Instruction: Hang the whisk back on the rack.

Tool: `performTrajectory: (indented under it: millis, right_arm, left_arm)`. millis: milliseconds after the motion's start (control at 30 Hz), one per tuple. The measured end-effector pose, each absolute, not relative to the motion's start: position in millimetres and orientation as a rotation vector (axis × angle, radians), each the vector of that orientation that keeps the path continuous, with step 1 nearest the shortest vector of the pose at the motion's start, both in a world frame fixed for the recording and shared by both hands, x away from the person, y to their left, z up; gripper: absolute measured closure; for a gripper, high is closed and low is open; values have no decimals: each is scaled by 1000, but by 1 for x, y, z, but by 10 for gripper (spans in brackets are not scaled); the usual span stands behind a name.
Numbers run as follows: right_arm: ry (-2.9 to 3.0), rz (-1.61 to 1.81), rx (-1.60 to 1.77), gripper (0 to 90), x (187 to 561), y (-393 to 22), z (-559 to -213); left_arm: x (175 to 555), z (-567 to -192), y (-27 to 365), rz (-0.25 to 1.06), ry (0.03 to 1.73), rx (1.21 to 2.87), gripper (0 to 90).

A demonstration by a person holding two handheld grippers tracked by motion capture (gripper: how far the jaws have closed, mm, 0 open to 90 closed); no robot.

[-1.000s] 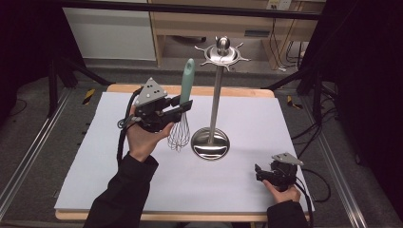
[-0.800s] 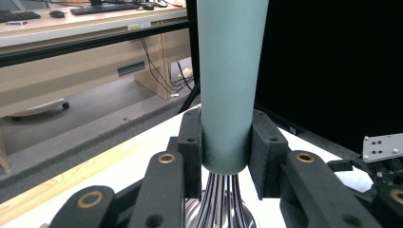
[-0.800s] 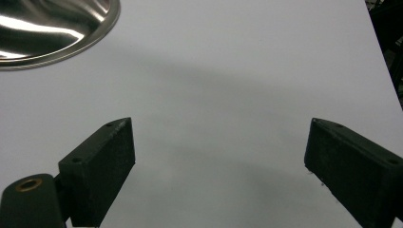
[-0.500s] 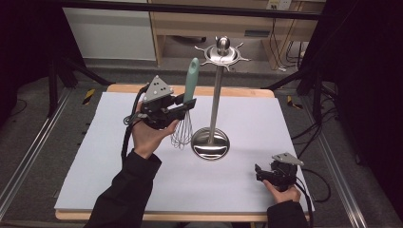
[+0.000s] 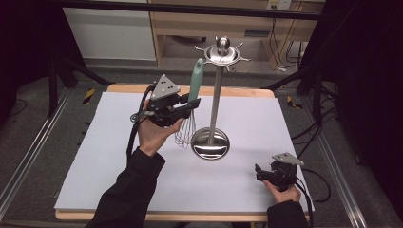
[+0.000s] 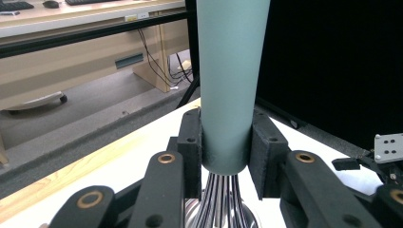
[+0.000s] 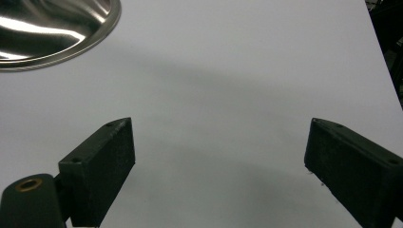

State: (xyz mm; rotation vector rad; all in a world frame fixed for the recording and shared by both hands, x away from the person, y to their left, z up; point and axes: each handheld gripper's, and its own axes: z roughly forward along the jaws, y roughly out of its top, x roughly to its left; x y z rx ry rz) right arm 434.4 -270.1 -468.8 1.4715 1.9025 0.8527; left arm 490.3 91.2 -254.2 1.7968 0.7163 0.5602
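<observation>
A whisk with a pale green handle (image 5: pixel 195 80) and wire head (image 5: pixel 186 134) stands upright in the air, just left of a steel utensil stand (image 5: pixel 216 90). My left gripper (image 5: pixel 191 105) is shut on the lower end of the whisk handle (image 6: pixel 227 85); both pads press its sides, with the wires (image 6: pixel 219 202) below. The stand has a round base (image 5: pixel 210 143) and a hooked top ring (image 5: pixel 222 51). My right gripper (image 5: pixel 259 172) rests low on the white sheet near the front right corner, its jaws wide apart with nothing between them in the right gripper view (image 7: pixel 218 166).
A white sheet (image 5: pixel 119 156) covers the wooden table (image 5: pixel 123 88). The stand's base (image 7: pixel 52 28) lies up and left of the right gripper. Cables trail off the table's right side (image 5: pixel 316 183). A wooden bench (image 5: pixel 247 23) and floor rails lie beyond.
The left hand has lifted the whisk and carried it right, closer to the stand's pole. The right gripper has stayed put.
</observation>
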Motion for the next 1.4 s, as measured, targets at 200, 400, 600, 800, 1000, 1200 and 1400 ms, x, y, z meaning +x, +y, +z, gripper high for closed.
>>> performTrajectory:
  millis: [200,400,600,800,1000,1200,1400]
  right_arm:
    - [1900,855,1471,100,434,-271,-468]
    - [1901,857,1476,100,434,-270,-469]
    - [1898,859,1474,100,434,-271,-468]
    - [1901,859,1474,100,434,-270,-469]
    - [1903,854,1475,100,435,-270,-469]
    - [1902,855,1478,100,435,-270,-469]
    - [1903,857,1477,100,434,-270,-469]
  left_arm:
    - [495,-254,86,560,714,1797,688]
    - [501,-255,82,576,705,1806,688]
    - [505,-257,79,592,695,1801,687]
    - [509,-259,75,639,684,1793,686]
    - [509,-262,72,646,688,1788,685]
    - [512,-264,68,689,684,1775,684]
    - [512,-267,63,682,687,1771,678]
